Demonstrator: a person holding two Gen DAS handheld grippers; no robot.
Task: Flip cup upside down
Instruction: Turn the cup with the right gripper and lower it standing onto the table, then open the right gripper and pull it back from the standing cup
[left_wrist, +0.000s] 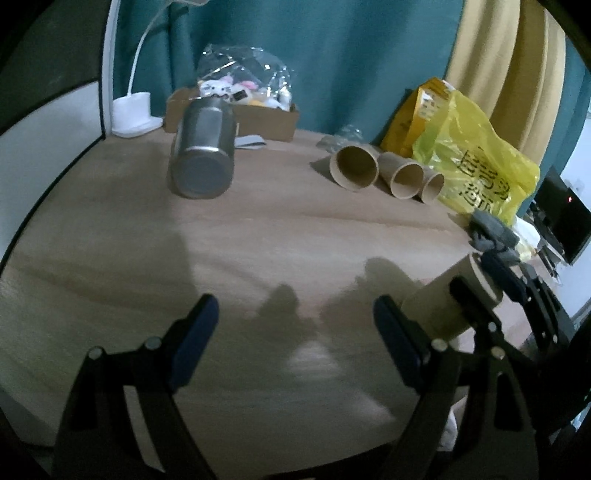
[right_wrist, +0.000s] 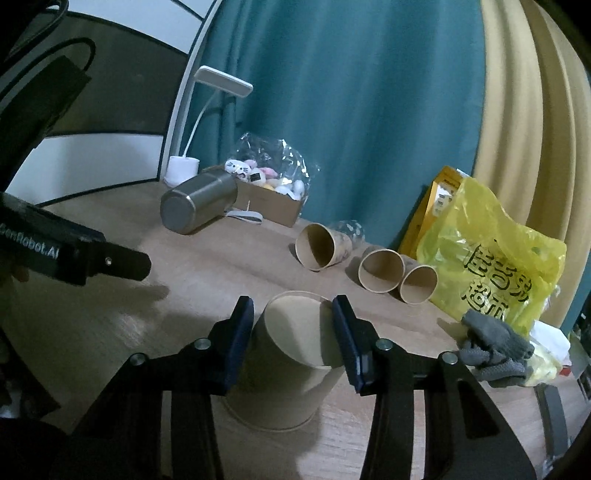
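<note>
A brown paper cup sits between the fingers of my right gripper, base end up and wide rim low by the wooden table, tilted. The blue pads touch its sides. In the left wrist view the same cup shows at right, held by the right gripper. My left gripper is open and empty above the table. Three more paper cups lie on their sides at the back; they also show in the left wrist view.
A steel tumbler lies on its side at the back left, before a cardboard box of toys and a white lamp. A yellow plastic bag and grey gloves sit at right. Curtains hang behind.
</note>
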